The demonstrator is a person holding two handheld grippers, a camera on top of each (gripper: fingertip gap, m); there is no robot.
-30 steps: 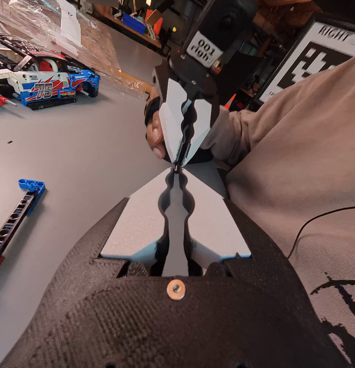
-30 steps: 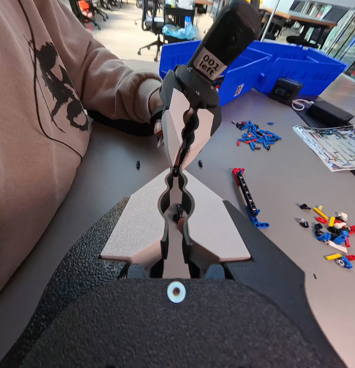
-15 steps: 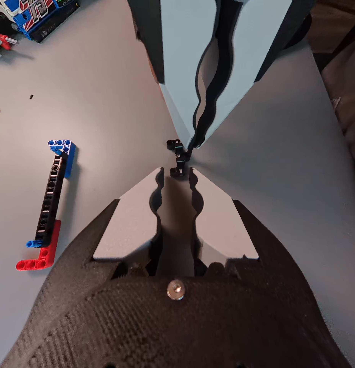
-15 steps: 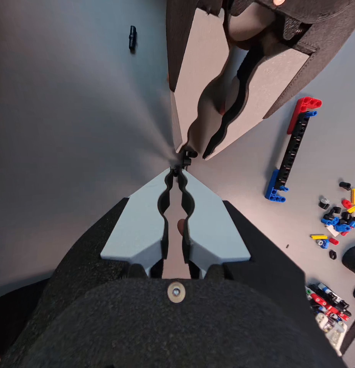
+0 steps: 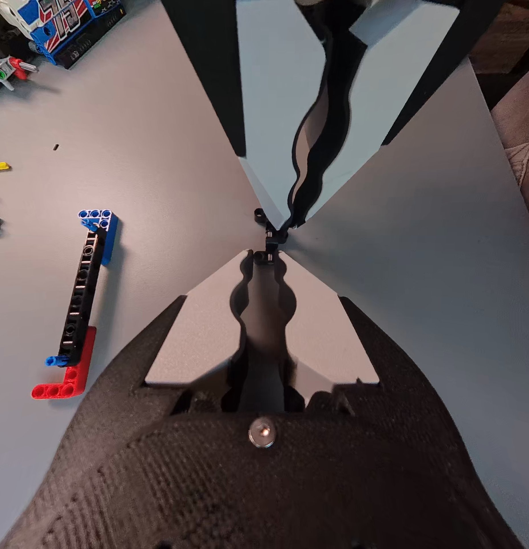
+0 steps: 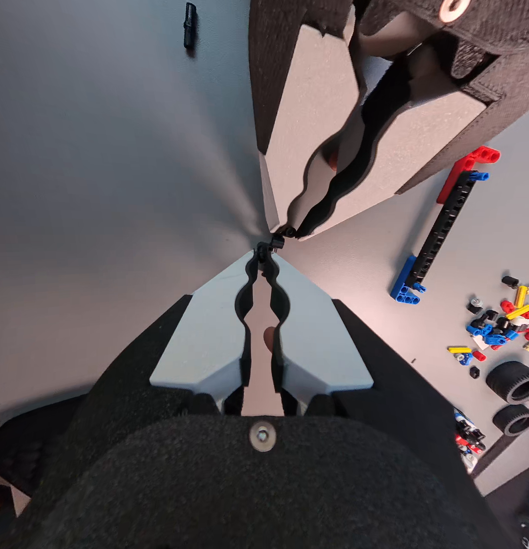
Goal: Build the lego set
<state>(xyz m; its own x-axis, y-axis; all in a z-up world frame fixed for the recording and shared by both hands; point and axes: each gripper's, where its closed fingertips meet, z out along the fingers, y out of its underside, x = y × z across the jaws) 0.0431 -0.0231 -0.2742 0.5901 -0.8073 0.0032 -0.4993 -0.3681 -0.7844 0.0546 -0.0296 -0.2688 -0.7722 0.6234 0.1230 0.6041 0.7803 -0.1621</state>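
Here the small black connector assembly [image 5: 267,237] hangs just above the grey worktop [image 5: 406,267], between both tools. The right gripper [image 6: 261,255] pinches one end; the left gripper [image 5: 264,252], fingers a little apart, frames the other. Press straight along its axis, I think, without twisting.

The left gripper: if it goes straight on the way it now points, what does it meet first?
The left gripper, with its jaws apart, would meet first the small black connector assembly right at its tips. The right gripper holds that piece from the far side, so its fingertips likely come next. Depth is unclear.
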